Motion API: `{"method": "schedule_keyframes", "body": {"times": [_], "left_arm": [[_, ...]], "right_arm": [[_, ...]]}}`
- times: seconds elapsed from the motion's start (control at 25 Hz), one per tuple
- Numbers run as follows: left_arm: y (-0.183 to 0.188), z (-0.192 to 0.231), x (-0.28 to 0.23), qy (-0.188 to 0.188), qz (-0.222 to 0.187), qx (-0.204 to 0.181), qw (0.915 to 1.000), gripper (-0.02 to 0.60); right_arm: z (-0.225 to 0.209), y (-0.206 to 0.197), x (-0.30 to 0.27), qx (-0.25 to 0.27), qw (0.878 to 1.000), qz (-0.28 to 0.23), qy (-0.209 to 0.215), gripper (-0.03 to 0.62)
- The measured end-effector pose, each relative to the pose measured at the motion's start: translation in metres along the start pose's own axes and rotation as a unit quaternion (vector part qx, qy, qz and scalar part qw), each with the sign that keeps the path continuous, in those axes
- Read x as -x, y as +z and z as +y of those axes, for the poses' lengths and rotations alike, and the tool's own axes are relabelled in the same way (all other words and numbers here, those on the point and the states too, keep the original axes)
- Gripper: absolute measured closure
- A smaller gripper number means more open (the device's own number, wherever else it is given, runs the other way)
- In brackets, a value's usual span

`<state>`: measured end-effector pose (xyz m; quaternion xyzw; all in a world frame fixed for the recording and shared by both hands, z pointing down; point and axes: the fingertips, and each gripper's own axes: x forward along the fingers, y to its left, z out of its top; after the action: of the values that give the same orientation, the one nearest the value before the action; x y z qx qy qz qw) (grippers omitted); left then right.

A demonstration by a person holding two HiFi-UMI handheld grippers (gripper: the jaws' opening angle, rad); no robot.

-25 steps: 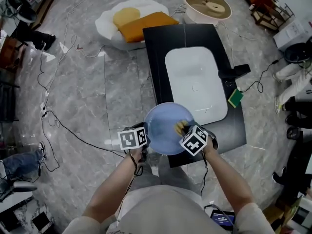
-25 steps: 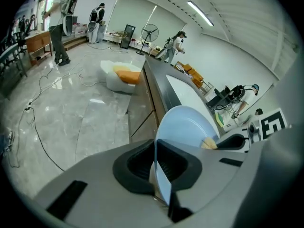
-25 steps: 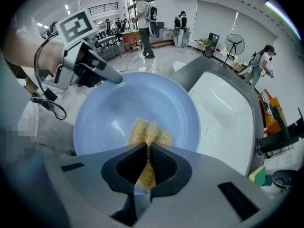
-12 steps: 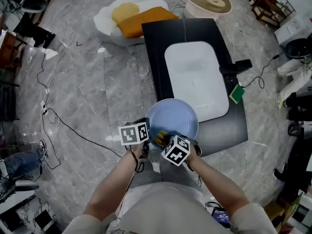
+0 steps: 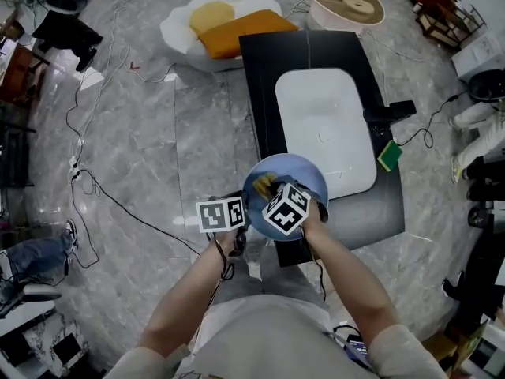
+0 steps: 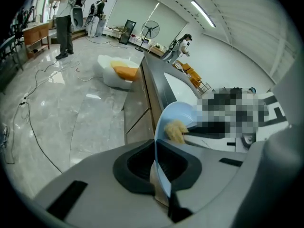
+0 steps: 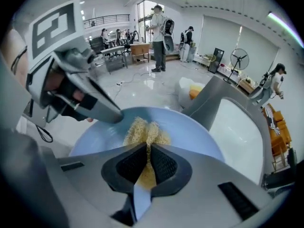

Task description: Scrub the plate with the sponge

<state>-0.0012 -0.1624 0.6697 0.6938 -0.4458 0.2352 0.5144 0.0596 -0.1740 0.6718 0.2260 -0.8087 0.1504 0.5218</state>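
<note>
1. Nearest to the person, the left gripper (image 6: 156, 167) has its fingers closed narrow on the near-left rim of the light blue plate (image 6: 179, 114). The plate runs edge-on between the fingers and rises away from them.
2. Just beside it, the right gripper (image 7: 146, 161) has its fingers pinched on the yellow sponge (image 7: 145, 129). The sponge's frayed end sticks out past the fingertips and lies on the plate's face.
3. In the head view the plate is held in the air over the near edge of the black tabletop (image 5: 268, 77). It is in front of the white sink (image 5: 323, 133), not in it.
4. The sponge touches the face on the plate's left part, close to the left fingers. The wide bare stretch of the face lies to the right and far side of the sponge. I judge the next stroke must run that way, across the face and away from the clamped rim. The right hand does the work while the left only steadies.
5. Farther off, a black faucet (image 5: 390, 113) stands by the sink's right side, with a green sponge (image 5: 388, 156) near it.
6. Farthest, what looks like a white floor cushion (image 5: 177, 30) lies on the marble floor.
</note>
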Motion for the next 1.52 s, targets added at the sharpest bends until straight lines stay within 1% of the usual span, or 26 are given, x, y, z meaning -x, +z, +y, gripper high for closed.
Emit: {"method": "schedule_keyframes", "body": {"times": [0.12, 0.2, 0.32, 0.4, 0.52, 0.68, 0.84, 0.92, 1.04, 1.16, 1.28, 1.4, 1.52], "left_arm": [[0.001, 0.001, 0.001, 0.004, -0.004, 0.003, 1.0, 0.554], [0.003, 0.002, 0.001, 0.006, -0.005, -0.001, 1.0, 0.554], [0.005, 0.004, 0.0, 0.009, -0.007, -0.006, 0.9999, 0.554], [0.007, 0.004, 0.0, 0.011, -0.007, -0.01, 0.9999, 0.554], [0.009, 0.005, 0.0, 0.014, -0.009, -0.011, 0.9998, 0.554], [0.011, 0.006, -0.001, 0.017, -0.013, -0.014, 0.9997, 0.554], [0.009, 0.005, 0.0, 0.018, -0.011, -0.017, 0.9996, 0.554], [0.008, 0.005, 0.001, 0.019, -0.009, -0.02, 0.9996, 0.554], [0.005, 0.006, 0.004, 0.021, -0.006, -0.022, 0.9995, 0.554], [0.005, 0.006, 0.007, 0.023, -0.003, -0.029, 0.9993, 0.554], [0.003, 0.008, 0.007, 0.022, 0.0, -0.035, 0.9991, 0.554], [0.001, 0.008, 0.007, 0.019, 0.001, -0.032, 0.9993, 0.554], [0.003, 0.008, 0.007, 0.014, -0.003, -0.025, 0.9996, 0.554]], "right_arm": [[-0.032, -0.003, 0.003, -0.013, 0.999, 0.009, -0.034, 0.546], [-0.047, -0.014, 0.008, -0.019, 0.998, 0.02, -0.05, 0.546], [-0.056, -0.041, 0.021, -0.023, 0.997, 0.042, -0.062, 0.546], [-0.055, -0.062, 0.031, -0.02, 0.996, 0.059, -0.065, 0.546], [-0.04, -0.088, 0.045, -0.009, 0.995, 0.082, -0.056, 0.546], [0.008, -0.1, 0.049, 0.008, 0.995, 0.095, -0.009, 0.548], [0.053, -0.088, 0.041, 0.029, 0.996, 0.081, 0.025, 0.548], [0.066, -0.075, 0.035, 0.037, 0.996, 0.068, 0.035, 0.546], [0.073, -0.053, 0.024, 0.038, 0.997, 0.05, 0.041, 0.546], [0.068, -0.029, 0.015, 0.042, 0.998, 0.03, 0.035, 0.546], [0.055, -0.009, 0.003, 0.069, 0.997, 0.017, 0.015, 0.546], [0.031, 0.003, -0.004, 0.066, 0.998, 0.006, -0.005, 0.545], [-0.005, 0.009, -0.004, 0.052, 0.998, 0.002, -0.042, 0.545]]}}
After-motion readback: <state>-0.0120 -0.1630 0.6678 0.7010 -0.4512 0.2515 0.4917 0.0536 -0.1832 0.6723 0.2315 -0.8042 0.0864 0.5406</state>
